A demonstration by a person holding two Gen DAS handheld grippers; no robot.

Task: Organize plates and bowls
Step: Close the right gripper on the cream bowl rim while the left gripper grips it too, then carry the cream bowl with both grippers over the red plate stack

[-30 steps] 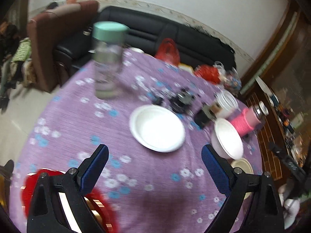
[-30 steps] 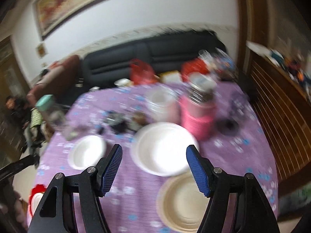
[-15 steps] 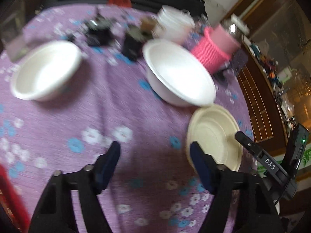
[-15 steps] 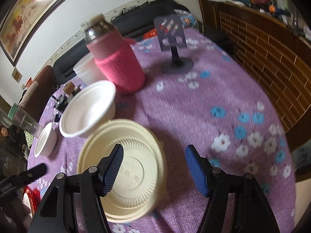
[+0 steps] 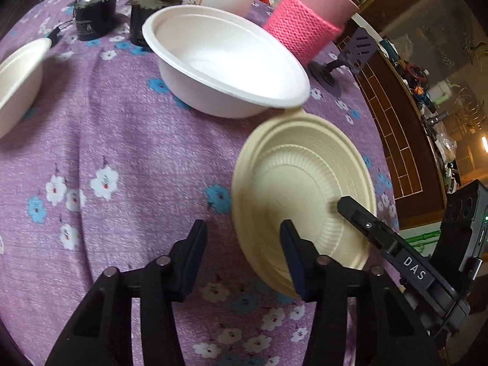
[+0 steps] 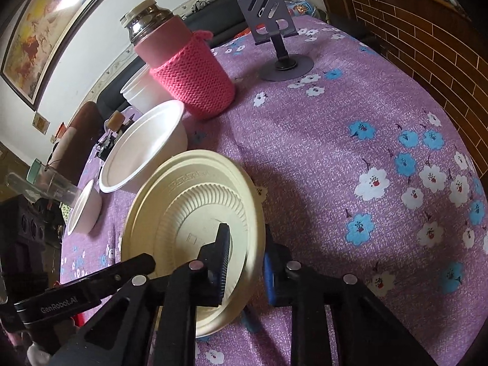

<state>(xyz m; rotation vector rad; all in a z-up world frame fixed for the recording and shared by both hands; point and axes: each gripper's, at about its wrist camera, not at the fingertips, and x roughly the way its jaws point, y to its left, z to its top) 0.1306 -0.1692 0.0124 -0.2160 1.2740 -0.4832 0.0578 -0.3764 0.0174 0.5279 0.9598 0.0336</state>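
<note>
Your right claw [image 6: 244, 262] is closing, pinching the cream plate's [image 6: 189, 213] rim to lift it; your left claw [image 5: 241, 256] is closing astride the opposite rim.

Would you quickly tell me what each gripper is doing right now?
Left gripper: jaws closing astride the near rim of the cream plate, not yet pressing it.
Right gripper: jaws closing, clamped on the plate's rim.

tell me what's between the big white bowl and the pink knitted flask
Nothing: in the left wrist view only bare purple tablecloth separates the white bowl from the pink flask.
</note>
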